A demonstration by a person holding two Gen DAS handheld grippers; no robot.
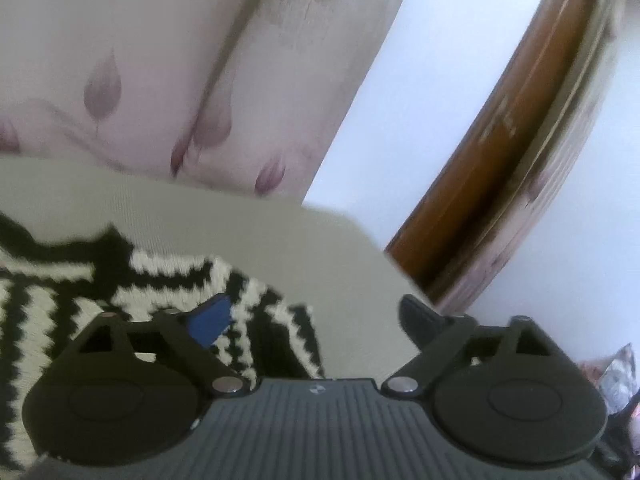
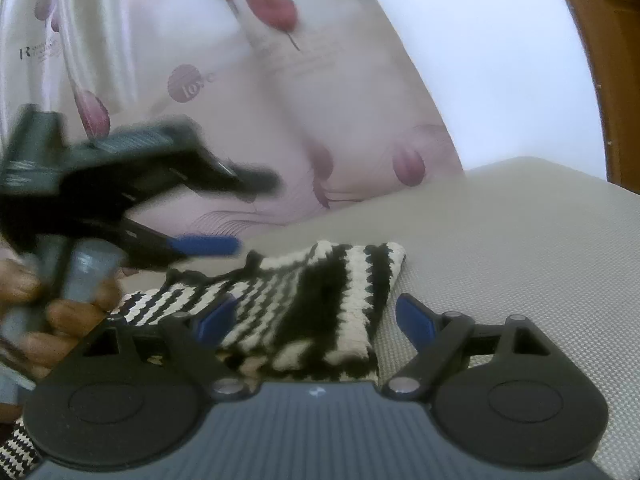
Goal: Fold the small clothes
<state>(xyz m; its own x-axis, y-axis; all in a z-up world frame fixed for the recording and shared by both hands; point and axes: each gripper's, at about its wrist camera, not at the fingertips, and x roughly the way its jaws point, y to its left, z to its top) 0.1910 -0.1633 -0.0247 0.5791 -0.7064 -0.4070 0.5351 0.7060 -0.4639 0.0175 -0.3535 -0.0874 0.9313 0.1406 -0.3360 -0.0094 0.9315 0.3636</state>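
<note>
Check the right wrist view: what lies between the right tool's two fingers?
The striped knit garment lies between the open right tool's fingers, on the grey surface; the pads are not pressing it.

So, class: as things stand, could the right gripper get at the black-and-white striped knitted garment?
Probably yes. The right gripper stands open with the black-and-white striped knitted garment lying directly ahead between its fingers on the grey mat; the left gripper hovers off to the side.

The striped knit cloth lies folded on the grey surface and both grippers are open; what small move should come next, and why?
Probably lower the right gripper onto the near edge of the striped cloth and close. Its jaws stand open around that edge, while the left gripper hangs open above the cloth, holding nothing.
</note>
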